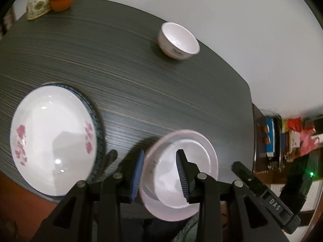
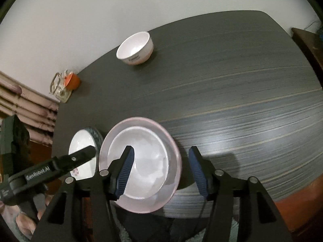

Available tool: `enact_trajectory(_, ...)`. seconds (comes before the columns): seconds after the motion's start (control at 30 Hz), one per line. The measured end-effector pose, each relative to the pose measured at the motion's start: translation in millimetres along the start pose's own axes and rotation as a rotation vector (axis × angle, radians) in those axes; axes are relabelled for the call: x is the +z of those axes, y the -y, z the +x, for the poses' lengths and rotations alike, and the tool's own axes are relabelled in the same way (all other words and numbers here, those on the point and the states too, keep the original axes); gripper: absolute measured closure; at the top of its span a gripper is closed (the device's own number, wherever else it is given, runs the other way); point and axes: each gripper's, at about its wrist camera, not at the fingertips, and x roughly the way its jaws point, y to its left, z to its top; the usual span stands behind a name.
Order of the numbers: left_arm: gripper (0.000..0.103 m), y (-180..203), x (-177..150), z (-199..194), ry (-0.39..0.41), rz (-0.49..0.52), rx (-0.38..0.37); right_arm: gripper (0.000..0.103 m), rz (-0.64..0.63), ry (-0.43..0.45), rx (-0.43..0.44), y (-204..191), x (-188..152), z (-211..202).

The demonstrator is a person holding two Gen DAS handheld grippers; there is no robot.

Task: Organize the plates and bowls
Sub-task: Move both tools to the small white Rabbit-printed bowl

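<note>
The rim of a pale pink bowl (image 1: pixel 179 173) is being straddled by the left gripper (image 1: pixel 160 173), its blue ribbed pads standing narrowly apart, one outside the wall and one inside, with no pad seen pressing. On the opposite side the same bowl (image 2: pixel 141 161) is being straddled by the right gripper (image 2: pixel 161 169), whose jaws are standing wider, the outer pad clear of the rim. The bowl is sitting upright, mouth upward, at the near edge of the dark wood-grain table (image 1: pixel 141 80); being round, it is showing no long axis. Just beside it, a white plate with pink flowers (image 1: pixel 53 139) is resting on a blue-rimmed plate (image 1: pixel 97 117), also near that edge. Open tabletop is lying beyond, up to a small white bowl (image 1: pixel 178 40) by the far edge and the pale wall. An orange lidded cup (image 1: pixel 61 0) and a patterned teapot (image 1: pixel 38 2) are occupying a far corner.
</note>
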Motion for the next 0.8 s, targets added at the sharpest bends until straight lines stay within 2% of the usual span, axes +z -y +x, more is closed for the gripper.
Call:
enact_trajectory(0.23, 0.069, -5, 25, 5, 0.043, 0.004, 0.103, 0.05, -0.008, 0.017, -0.057, 9, 26, 1)
enact_trajectory(0.43, 0.069, 9, 55, 13, 0.095, 0.049, 0.197, 0.05, -0.069, 0.058, -0.039, 7, 51, 4)
enact_trajectory(0.8, 0.069, 16, 117, 42, 0.113, 0.066, 0.226, 0.05, -0.169, 0.077, -0.057, -1, 107, 36)
